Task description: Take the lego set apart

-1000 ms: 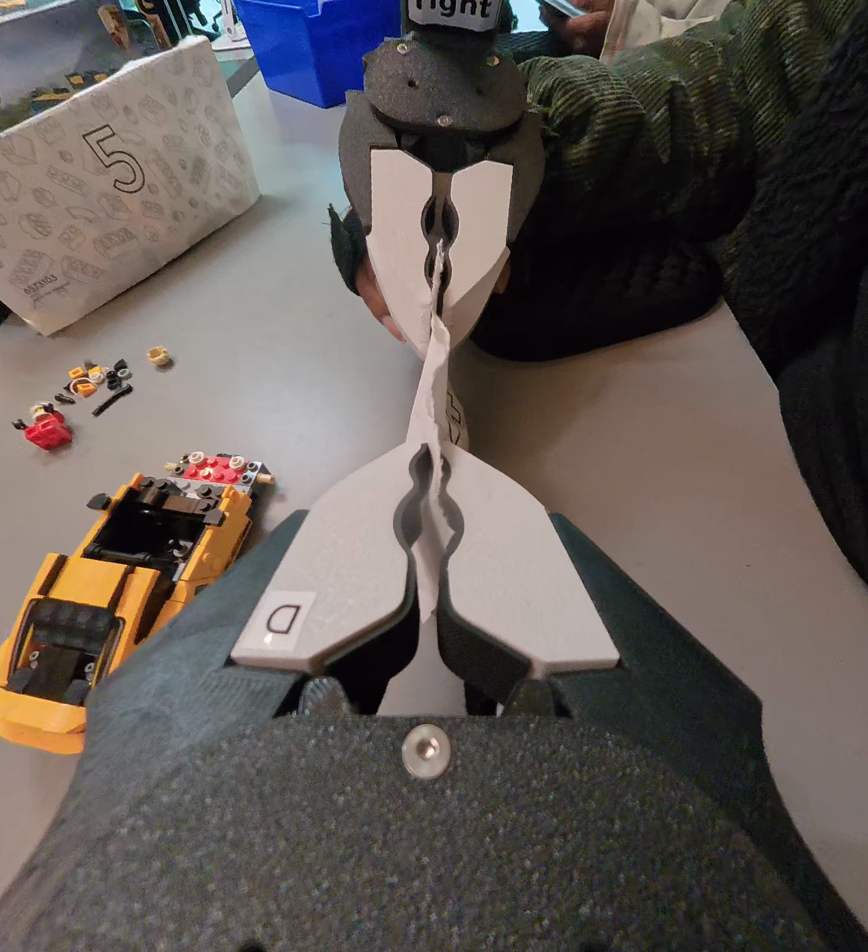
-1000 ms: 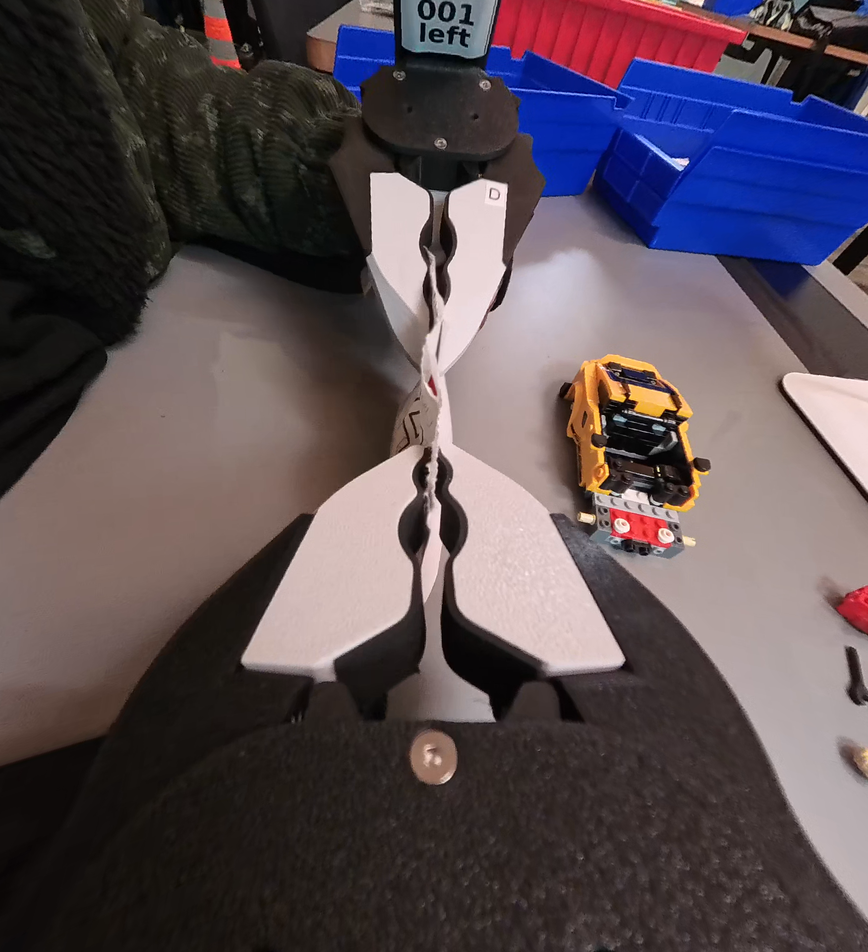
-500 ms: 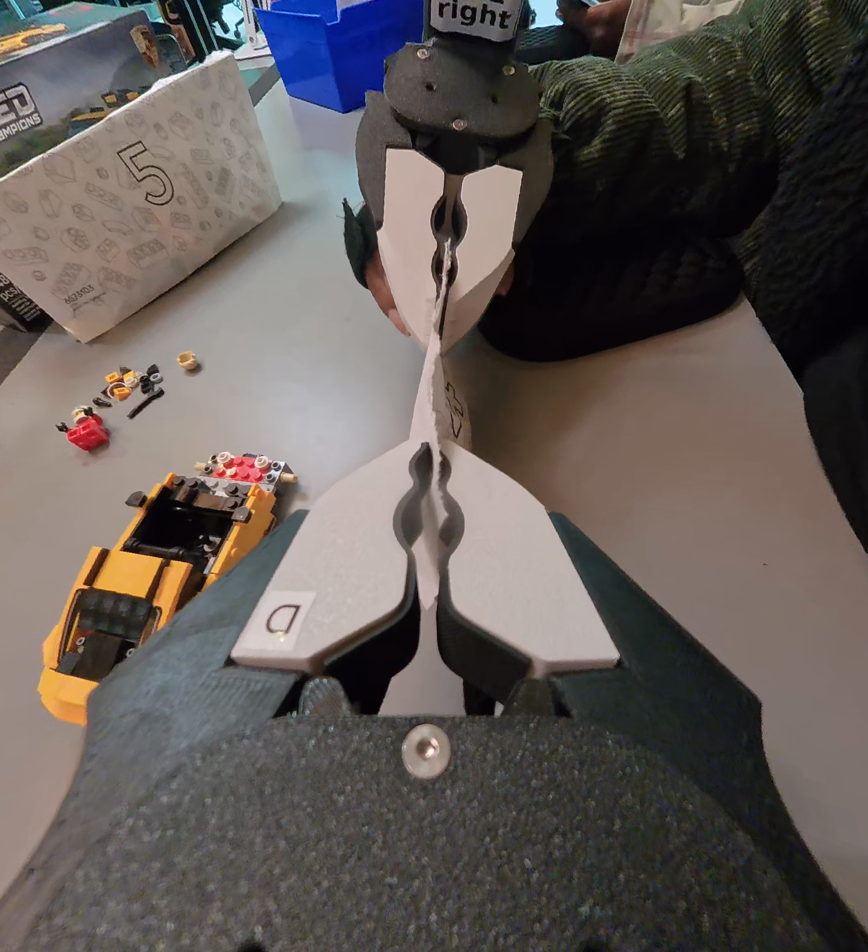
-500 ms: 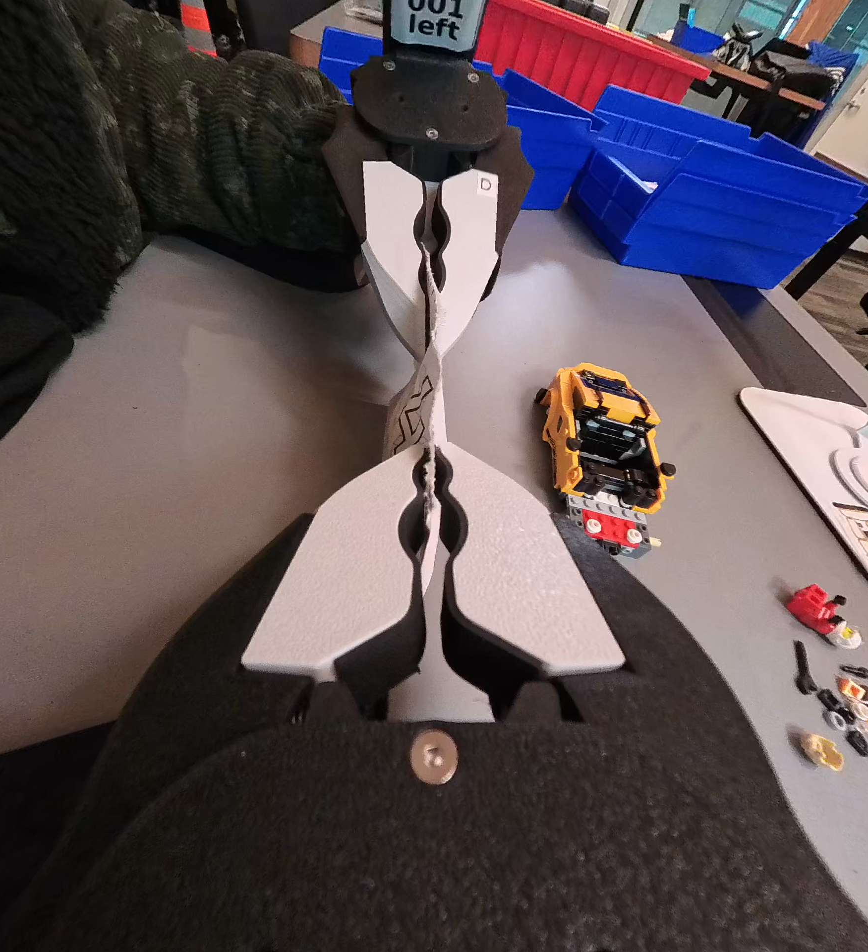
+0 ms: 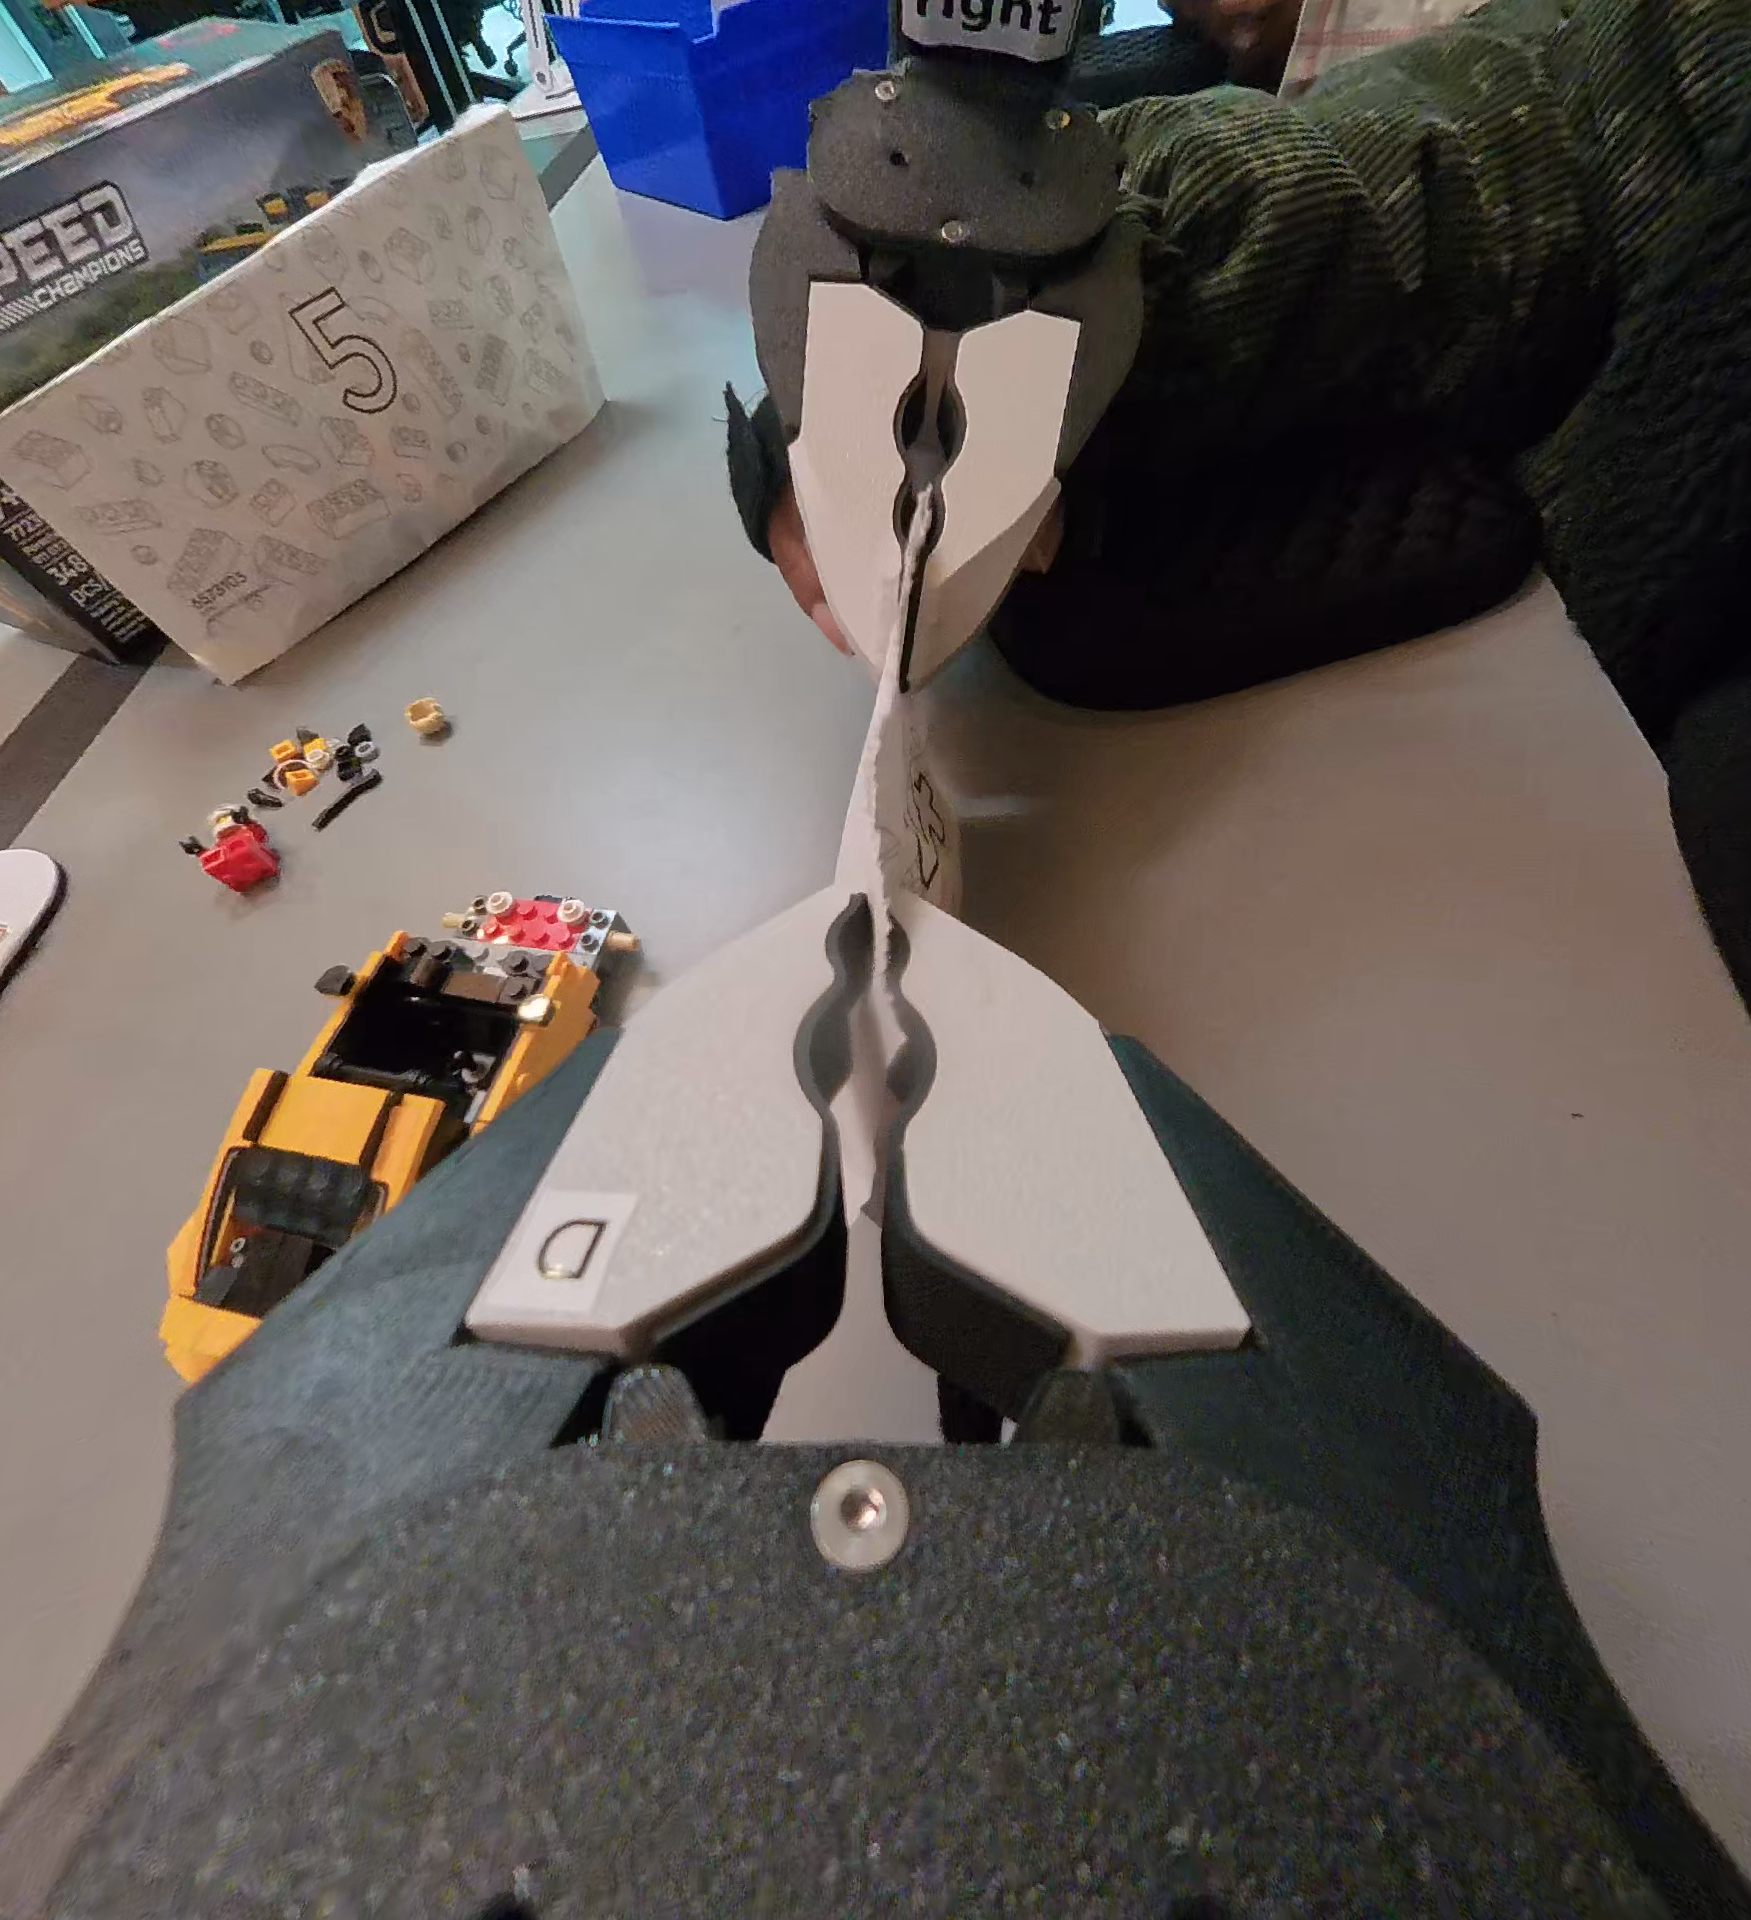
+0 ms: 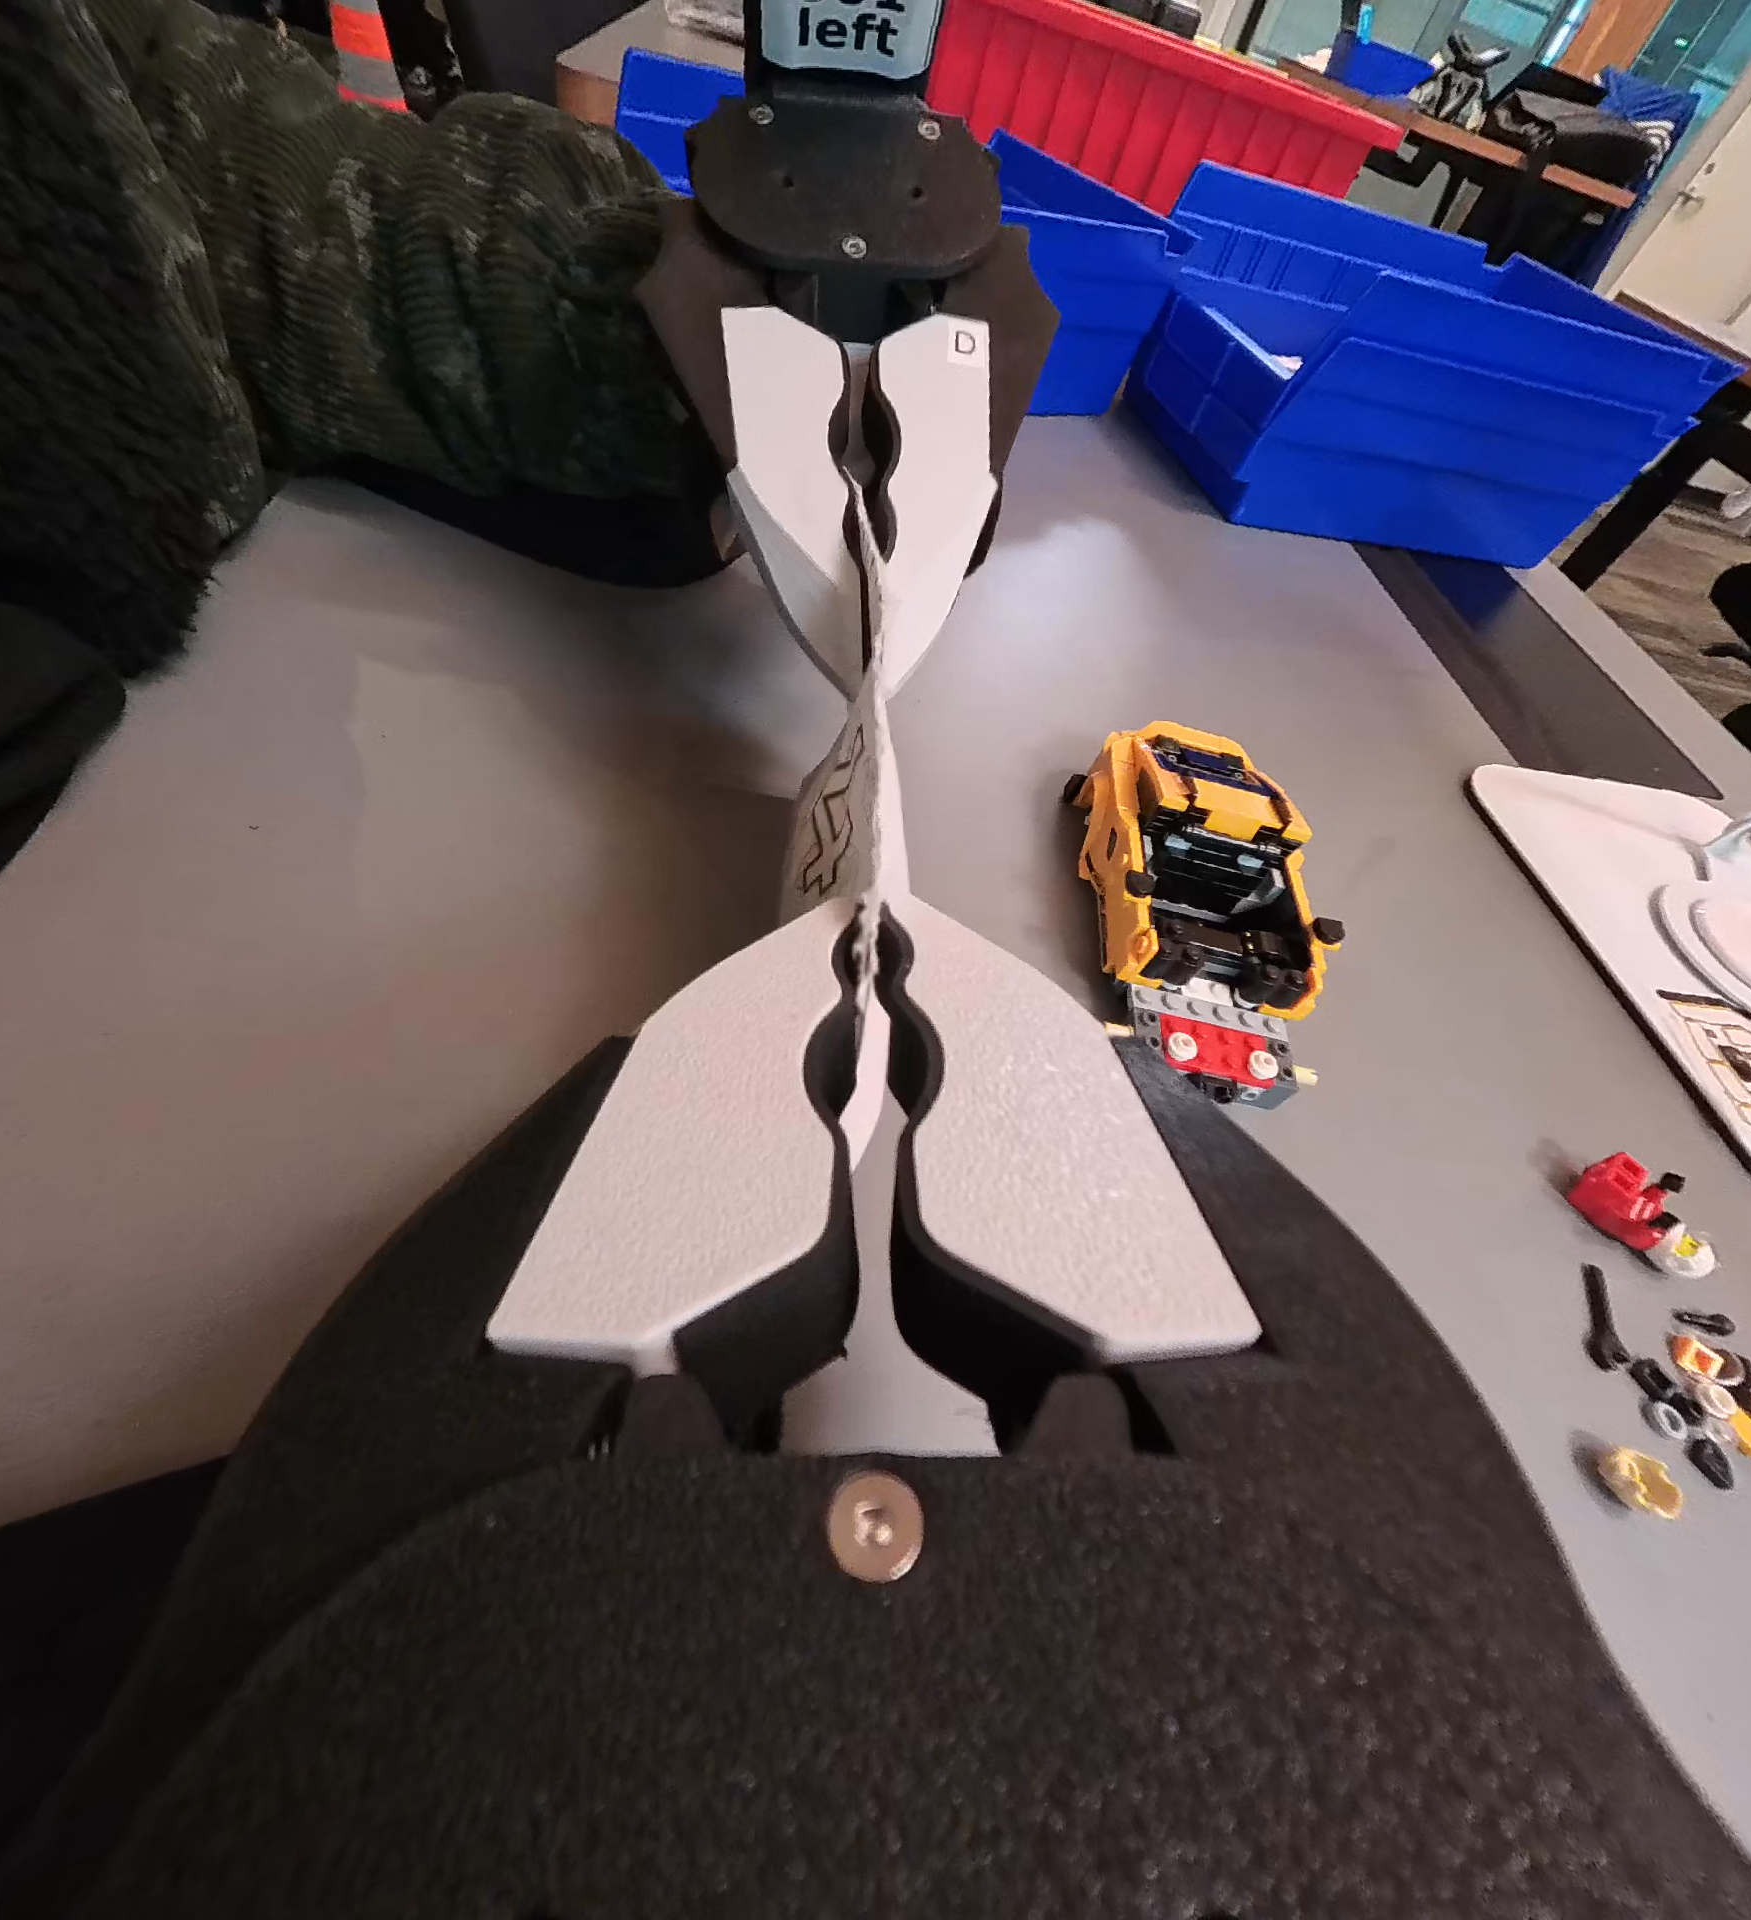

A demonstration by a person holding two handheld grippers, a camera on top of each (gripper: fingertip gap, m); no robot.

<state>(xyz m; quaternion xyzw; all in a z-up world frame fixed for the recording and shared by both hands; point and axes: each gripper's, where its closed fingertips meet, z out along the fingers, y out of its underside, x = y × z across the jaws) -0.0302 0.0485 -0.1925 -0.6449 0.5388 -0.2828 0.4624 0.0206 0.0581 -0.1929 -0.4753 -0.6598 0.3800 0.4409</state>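
Grey table (image 5: pixel 1318 935) kept bare under work area. Yellow lego car (image 5: pixel 372 1091) parked on it, well apart from both grippers, untouched. White paper bag (image 6: pixel 850 821) stretched between left gripper (image 5: pixel 876 956) and right gripper (image 6: pixel 866 945), both clamped tight on its torn top edge. Pull probably best kept steady, hands spread evenly, so contents aren't flung. Loose small pieces (image 5: pixel 320 769) left beyond car.

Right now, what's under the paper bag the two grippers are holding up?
Under the paper bag, clamped by the left gripper and right gripper, only bare grey table shows. Its contents are hidden.
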